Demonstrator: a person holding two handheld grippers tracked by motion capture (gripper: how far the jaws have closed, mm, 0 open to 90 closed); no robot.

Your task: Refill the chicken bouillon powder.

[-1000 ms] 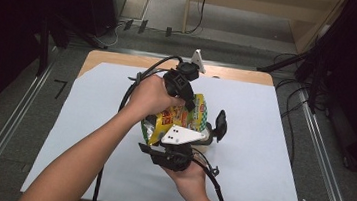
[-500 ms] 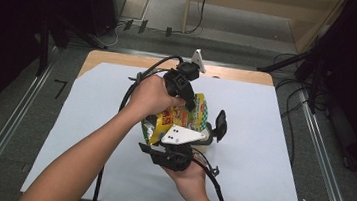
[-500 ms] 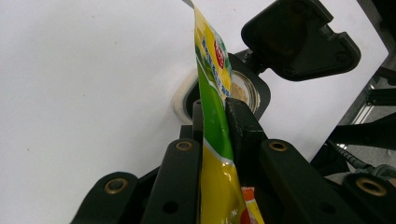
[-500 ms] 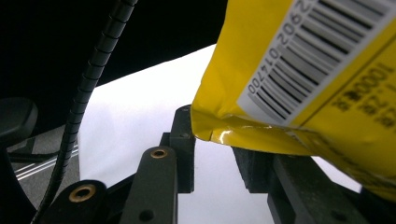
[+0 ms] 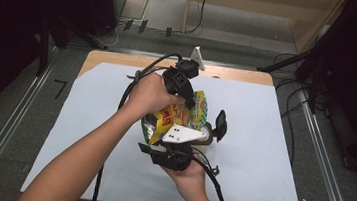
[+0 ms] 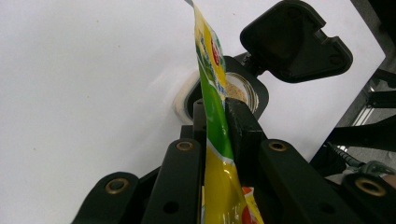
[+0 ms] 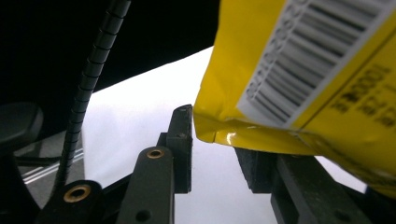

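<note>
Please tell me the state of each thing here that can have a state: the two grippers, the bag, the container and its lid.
Left gripper: shut on the yellow bag.
Right gripper: open, jaws apart under the bag's corner.
Yellow bag: held up off the table, pinched flat.
Black container: open, granules inside.
Hinged lid: flipped up.

A wooden table carries a white sheet.

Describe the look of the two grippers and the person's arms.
Both grippers, left and right, are black with brass-coloured rivets on the jaw arms. Black cables trail from each, the left one ribbed. The right carries a pale three-cornered plate with dark dots. The forearms are bare, with no sleeves.
</note>
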